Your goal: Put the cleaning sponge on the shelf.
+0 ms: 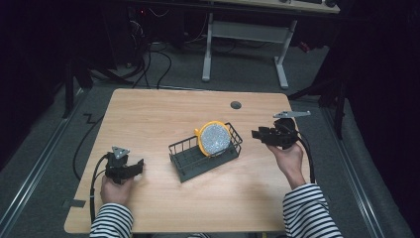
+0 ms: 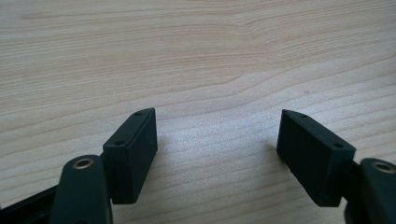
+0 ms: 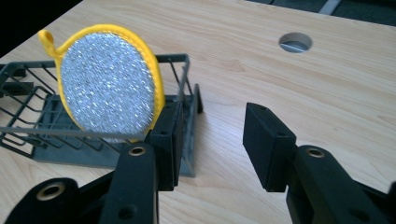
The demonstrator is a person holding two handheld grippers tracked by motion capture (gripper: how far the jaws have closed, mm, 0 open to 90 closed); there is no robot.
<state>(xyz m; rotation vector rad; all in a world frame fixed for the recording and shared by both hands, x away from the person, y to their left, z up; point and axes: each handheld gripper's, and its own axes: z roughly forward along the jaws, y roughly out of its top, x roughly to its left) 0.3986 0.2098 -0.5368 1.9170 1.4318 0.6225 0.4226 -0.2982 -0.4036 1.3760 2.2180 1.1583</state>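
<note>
Scrubber [image 1: 215, 139] stands on edge in the wire rack [image 1: 184, 159] at mid-table, leaning against the rack's right end with its yellow loop up. Right gripper [image 1: 256, 134] hovers just to the right of the rack, jaws parted and empty, pointing left at the scrubber's rim. Left gripper [image 1: 141, 165] rests well apart on the table [image 1: 148, 114], jaws wide with nothing between them. Right hand is clearly nearer; I judge a short leftward reach would meet the scrubber.

Light wooden table [image 1: 148, 119] with a round cable hole [image 1: 236, 105], standing on grey carpet [image 1: 44, 163]; behind, a white-legged desk [image 1: 247, 34] (surroundings dark, cables [image 1: 153, 59] trailing).
</note>
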